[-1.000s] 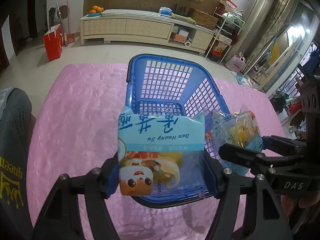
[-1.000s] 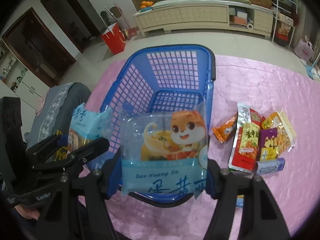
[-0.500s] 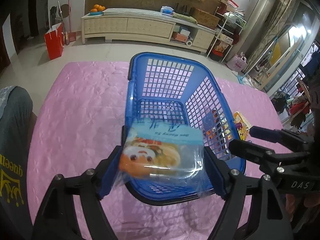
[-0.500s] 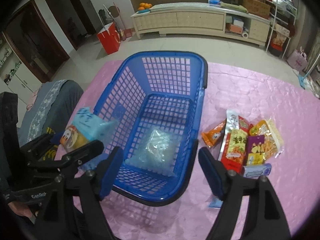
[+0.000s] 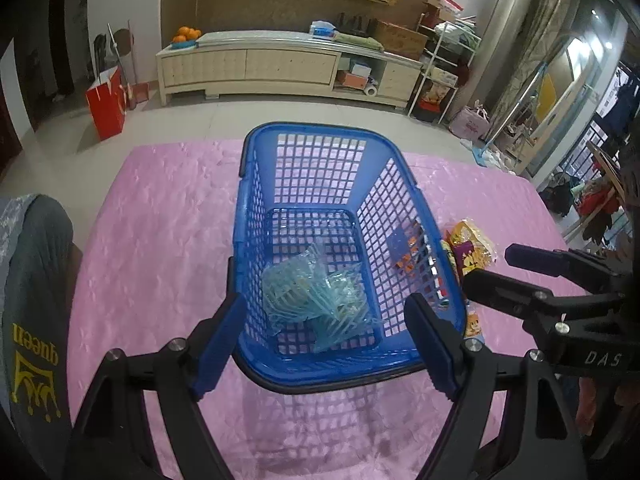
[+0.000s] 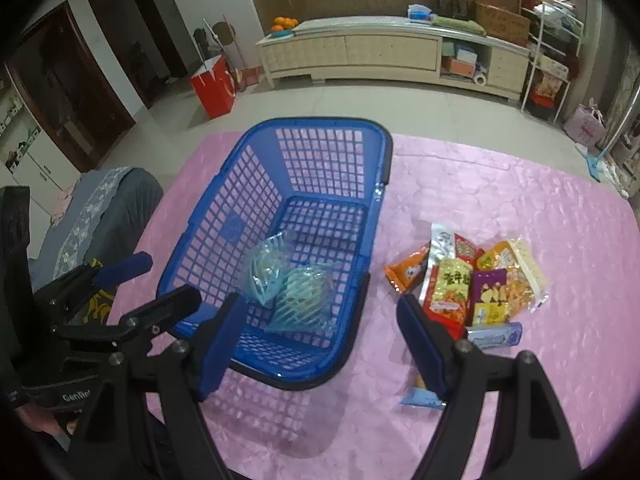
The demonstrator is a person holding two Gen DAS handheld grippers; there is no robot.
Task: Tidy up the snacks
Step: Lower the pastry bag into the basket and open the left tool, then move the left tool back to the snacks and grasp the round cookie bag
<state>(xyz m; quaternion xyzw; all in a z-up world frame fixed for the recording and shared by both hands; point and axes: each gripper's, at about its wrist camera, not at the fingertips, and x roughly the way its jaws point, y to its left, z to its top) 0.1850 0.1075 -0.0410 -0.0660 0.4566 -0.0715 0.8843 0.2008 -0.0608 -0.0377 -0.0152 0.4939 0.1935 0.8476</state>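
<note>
Two packets (image 5: 320, 300) in basket (image 5: 400, 176) motion-blurred, loose snack pile (image 5: 472, 246) half hidden behind basket wall

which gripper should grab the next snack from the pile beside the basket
Right. The pile of loose snack packets lies on the pink cloth just beyond the right gripper, beside the blue plastic basket. The left gripper is open over the basket's far side from the pile.

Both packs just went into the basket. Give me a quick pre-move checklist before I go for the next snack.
1. Left gripper empty, open: ok.
2. Right gripper empty, open: ok.
3. Two light-blue packs lying inside blue basket: ok.
4. Basket upright on pink tablecloth: ok.
5. Snack pile right of the basket, unobstructed: ok.
6. Small blue packet partly hidden behind right finger: cannot tell what it is.
</note>
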